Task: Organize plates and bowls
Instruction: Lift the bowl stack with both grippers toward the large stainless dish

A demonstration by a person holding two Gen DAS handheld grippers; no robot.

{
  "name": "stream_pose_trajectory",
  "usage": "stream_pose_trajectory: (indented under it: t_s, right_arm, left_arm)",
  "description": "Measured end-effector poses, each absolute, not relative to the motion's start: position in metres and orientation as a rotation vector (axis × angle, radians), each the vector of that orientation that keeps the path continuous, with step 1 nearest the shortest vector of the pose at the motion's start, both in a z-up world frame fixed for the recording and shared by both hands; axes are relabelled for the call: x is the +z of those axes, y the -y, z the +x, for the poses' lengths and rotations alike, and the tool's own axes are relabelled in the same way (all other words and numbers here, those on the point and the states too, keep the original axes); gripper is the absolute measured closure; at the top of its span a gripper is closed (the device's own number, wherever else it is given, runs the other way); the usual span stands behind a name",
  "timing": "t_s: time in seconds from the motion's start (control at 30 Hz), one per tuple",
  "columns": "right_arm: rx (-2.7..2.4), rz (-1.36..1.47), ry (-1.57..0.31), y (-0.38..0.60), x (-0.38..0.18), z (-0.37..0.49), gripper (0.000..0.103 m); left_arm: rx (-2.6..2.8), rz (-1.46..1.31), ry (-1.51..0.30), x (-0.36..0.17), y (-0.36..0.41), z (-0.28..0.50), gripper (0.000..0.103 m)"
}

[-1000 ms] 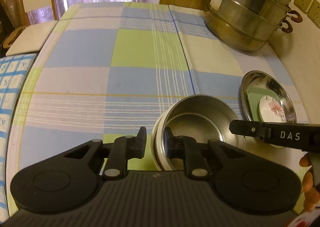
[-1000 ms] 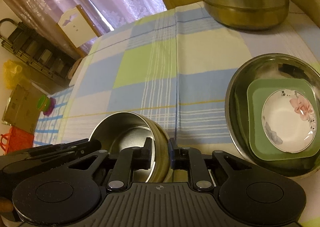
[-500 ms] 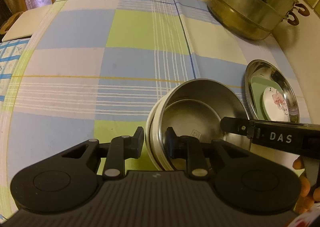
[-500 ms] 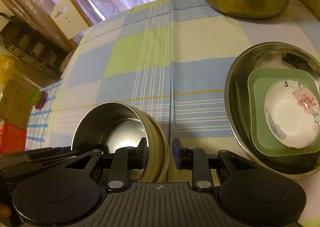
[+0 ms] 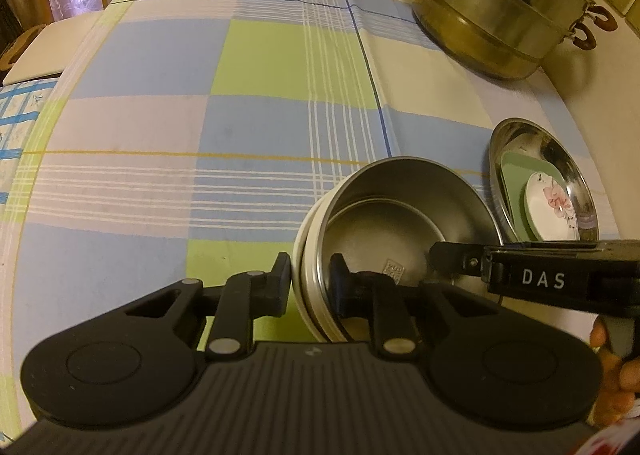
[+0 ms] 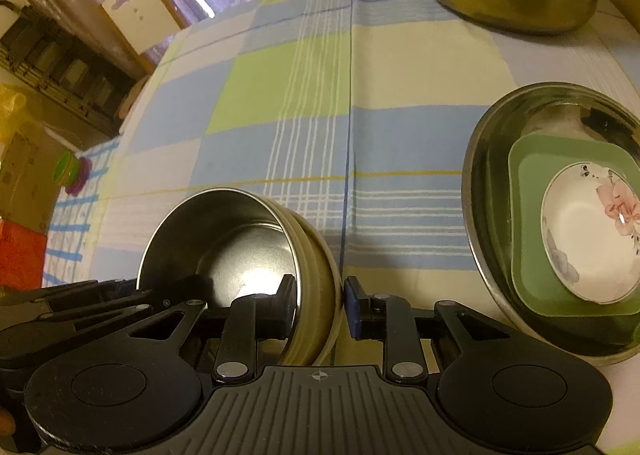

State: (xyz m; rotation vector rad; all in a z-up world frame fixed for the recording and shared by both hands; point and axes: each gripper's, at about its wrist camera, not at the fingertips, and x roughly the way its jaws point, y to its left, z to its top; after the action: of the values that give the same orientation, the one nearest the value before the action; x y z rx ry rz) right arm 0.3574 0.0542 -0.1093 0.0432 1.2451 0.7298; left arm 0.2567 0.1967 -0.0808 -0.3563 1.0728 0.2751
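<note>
Steel bowl point(image 5: 404, 223), nested in a cream outer shell, is held tilted over the checked cloth point(image 5: 248, 103) of the desk by both claws. The left claw point(image 5: 310, 283) is narrowed on the bowl's left rim, one finger outside and one inside. The right claw point(image 6: 320, 305) is set astride the opposite rim in the same way; its jaws have just been opening and then easing in, and the wall is seen between them, the inner pad against the steel and the outer one just beside the shell. To the right of the right claw, well apart from the bowl, a steel basin point(image 6: 480, 183) is seen with a green square plate point(image 6: 528, 175) in it and a flowered white dish point(image 6: 588, 239) on that. Beyond both claws a large steamer pot point(image 5: 500, 11) stands at the far edge.
</note>
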Motion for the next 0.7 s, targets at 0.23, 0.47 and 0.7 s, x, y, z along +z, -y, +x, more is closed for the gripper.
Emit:
stream_pose_trajectory:
  t_s: [0.23, 0.47, 0.7]
  right_arm:
    - [0.723, 0.030, -1.315, -0.051, -0.108, 0.355, 0.078]
    - [0.738, 0.002, -1.326, -0.044, -0.105, 0.339, 0.078]
    - [0.737, -0.023, -1.293, -0.046, -0.105, 0.335, 0.078]
  left_arm:
    - [0.273, -0.353, -1.099, -0.079, -0.191, 0.250, 0.085]
    - [0.271, -0.317, -1.117, -0.078, -0.177, 0.234, 0.086]
    - [0.262, -0.322, -1.125, -0.079, -0.178, 0.233, 0.085]
